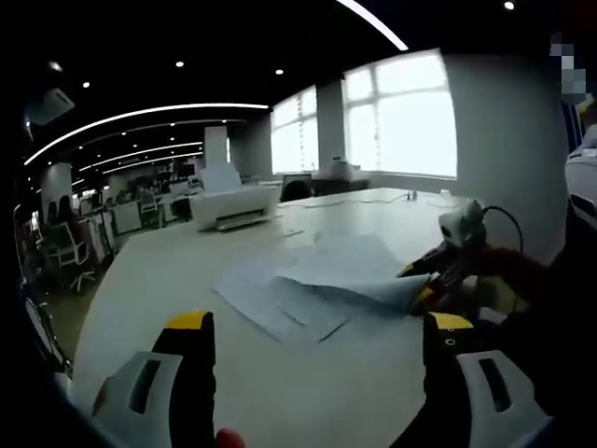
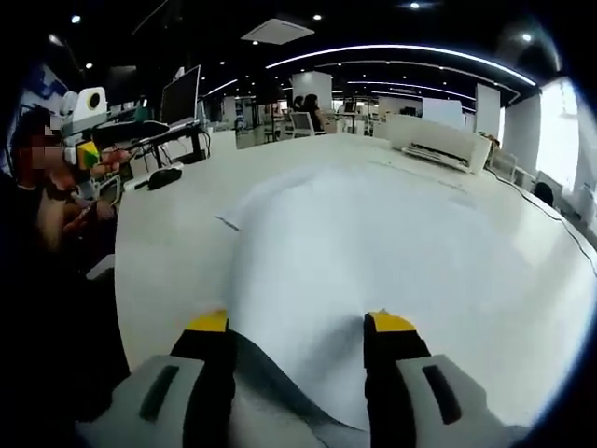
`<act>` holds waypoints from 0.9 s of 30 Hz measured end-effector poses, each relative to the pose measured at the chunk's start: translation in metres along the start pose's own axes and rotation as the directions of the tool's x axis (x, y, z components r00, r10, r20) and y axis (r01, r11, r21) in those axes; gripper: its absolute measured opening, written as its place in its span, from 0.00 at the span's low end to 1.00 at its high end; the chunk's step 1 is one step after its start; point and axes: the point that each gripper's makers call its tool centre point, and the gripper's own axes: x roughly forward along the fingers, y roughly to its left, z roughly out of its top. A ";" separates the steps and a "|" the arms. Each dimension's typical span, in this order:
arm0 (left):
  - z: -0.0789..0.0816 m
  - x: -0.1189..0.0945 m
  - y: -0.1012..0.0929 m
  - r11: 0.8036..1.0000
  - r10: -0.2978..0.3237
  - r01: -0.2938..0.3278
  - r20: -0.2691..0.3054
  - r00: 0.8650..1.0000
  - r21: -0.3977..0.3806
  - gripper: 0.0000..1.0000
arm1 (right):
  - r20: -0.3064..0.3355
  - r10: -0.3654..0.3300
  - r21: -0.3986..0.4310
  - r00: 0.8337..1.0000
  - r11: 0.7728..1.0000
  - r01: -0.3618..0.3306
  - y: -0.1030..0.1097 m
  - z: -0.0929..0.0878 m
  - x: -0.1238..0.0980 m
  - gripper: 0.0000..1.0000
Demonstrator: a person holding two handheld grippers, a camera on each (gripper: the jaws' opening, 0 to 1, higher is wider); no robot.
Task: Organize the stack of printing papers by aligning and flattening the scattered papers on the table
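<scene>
**Scattered sheets on the tabletop, one edge lifted by the right tongs**

A wide white tabletop point(image 1: 168, 271) runs through an open office with curved ceiling light strips and bright windows. In the left gripper view, loose printing papers point(image 1: 308, 280) lie spread near the middle of it, overlapping at different angles, their edges out of line; several lie flat while the top sheet rises toward the right. A white printer point(image 1: 233, 205) stands farther back on the same surface, well apart from the sheets.

In that view the right tongs point(image 1: 431, 280) come in from the right side, their yellow-tipped jaws drawn together on the lifted corner of the top sheet, a dark cable looping behind them. The right gripper view agrees: a large white sheet point(image 2: 317, 261) billows up from between the two jaws and covers much of the tabletop point(image 2: 522, 280) ahead, its near edge dipping down into the right tongs point(image 2: 300, 327). The jaw tips there look spread in the picture, yet the paper sits between them and is held up off the surface.

The left tongs point(image 1: 317, 327) hang just above the tabletop, short of the papers, jaws wide apart with nothing between them.

In the right gripper view, a person point(image 2: 47, 196) sits at the far left beside monitors point(image 2: 182, 93), and the printer point(image 2: 438, 145) shows at the far end.
</scene>
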 end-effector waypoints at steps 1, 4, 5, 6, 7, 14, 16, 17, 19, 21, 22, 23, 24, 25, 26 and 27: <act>0.000 0.000 0.000 1.000 0.000 0.000 0.000 1.000 0.000 0.95 | 0.001 0.001 0.003 1.000 1.000 -0.001 -0.001 0.000 0.000 0.49; 0.000 0.000 0.000 1.000 0.000 0.000 0.001 1.000 -0.001 0.95 | 0.002 0.006 0.015 1.000 1.000 -0.006 -0.001 0.001 -0.001 0.49; 0.000 0.000 0.000 1.000 -0.001 0.001 0.002 1.000 -0.001 0.95 | 0.002 0.007 0.016 1.000 1.000 -0.007 -0.001 0.000 -0.001 0.48; 0.000 0.000 0.000 1.000 -0.001 0.001 0.003 1.000 -0.002 0.94 | 0.002 0.009 0.017 1.000 1.000 -0.009 -0.002 0.001 -0.001 0.48; 0.000 0.000 0.000 1.000 -0.001 0.001 0.002 1.000 -0.002 0.94 | 0.003 0.010 0.020 1.000 1.000 -0.010 -0.003 0.001 -0.001 0.47; -0.001 0.000 0.000 1.000 -0.002 0.002 0.001 1.000 -0.001 0.94 | 0.016 0.032 0.075 0.999 0.997 -0.033 -0.007 0.002 -0.003 0.43; -0.001 0.000 0.001 1.000 -0.002 0.002 0.003 1.000 -0.001 0.94 | 0.021 0.045 0.081 0.999 0.996 -0.047 -0.008 0.003 -0.003 0.42; -0.001 0.000 0.001 1.000 -0.002 0.002 0.003 1.000 -0.001 0.94 | 0.023 0.051 0.083 0.998 0.995 -0.053 -0.008 0.003 -0.004 0.42; 0.000 0.000 0.000 1.000 -0.006 0.006 0.005 1.000 -0.005 0.94 | 0.019 0.066 0.058 0.998 0.996 -0.067 -0.006 0.002 -0.004 0.42; 0.000 0.000 0.000 1.000 -0.010 0.010 0.007 1.000 -0.008 0.94 | 0.017 0.070 0.056 0.997 0.996 -0.071 -0.006 0.002 -0.004 0.43; 0.001 0.001 -0.001 1.000 -0.011 0.011 0.009 1.000 -0.009 0.94 | 0.014 0.074 0.052 0.997 0.996 -0.075 -0.005 0.001 -0.004 0.43; 0.001 0.001 -0.001 1.000 -0.011 0.011 0.010 1.000 -0.008 0.94 | 0.008 0.080 0.034 0.997 0.996 -0.080 -0.005 0.001 -0.004 0.45; 0.001 0.001 -0.001 1.000 -0.012 0.012 0.010 1.000 -0.007 0.94 | 0.006 0.086 0.031 0.996 0.996 -0.086 -0.003 0.001 -0.005 0.46; 0.001 0.001 -0.001 1.000 -0.012 0.012 0.010 1.000 -0.007 0.94 | 0.003 0.091 0.027 0.996 0.995 -0.091 -0.002 0.000 -0.005 0.48; 0.002 0.001 -0.001 1.000 -0.013 0.013 0.011 1.000 -0.006 0.94 | 0.001 0.097 0.024 0.995 0.995 -0.097 0.000 0.000 -0.005 0.49; 0.002 0.001 -0.002 1.000 -0.013 0.014 0.011 1.000 -0.005 0.94 | 0.000 0.101 0.021 0.995 0.995 -0.101 0.000 0.000 -0.005 0.49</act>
